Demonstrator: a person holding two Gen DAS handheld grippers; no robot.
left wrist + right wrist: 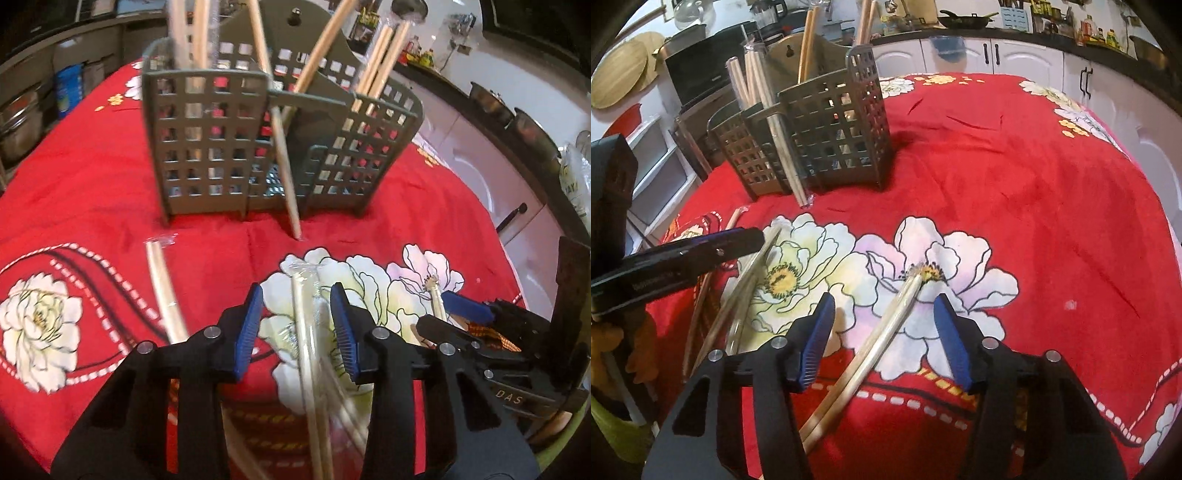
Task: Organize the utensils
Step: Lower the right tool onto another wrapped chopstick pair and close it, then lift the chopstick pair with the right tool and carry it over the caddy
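A: Wooden chopsticks in a clear plastic sleeve [308, 332] lie on the red floral cloth [92, 155], between the left gripper [297, 325]'s parted blue pads, untouched. Light, stiff, slippery; clamp mid-length.

B: Likewise the right gripper [882, 339], unclenched, straddles another wrapped wooden pair [886, 328]; grey lattice plastic holder [827, 122] stands beyond.

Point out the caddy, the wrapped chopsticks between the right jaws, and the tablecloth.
Caddy [207, 147]: left wrist view, front grid wall.
Wrapped chopsticks [886, 326]: right wrist view, mid-shaft.
Tablecloth [1015, 177]: right wrist view, bare red part.
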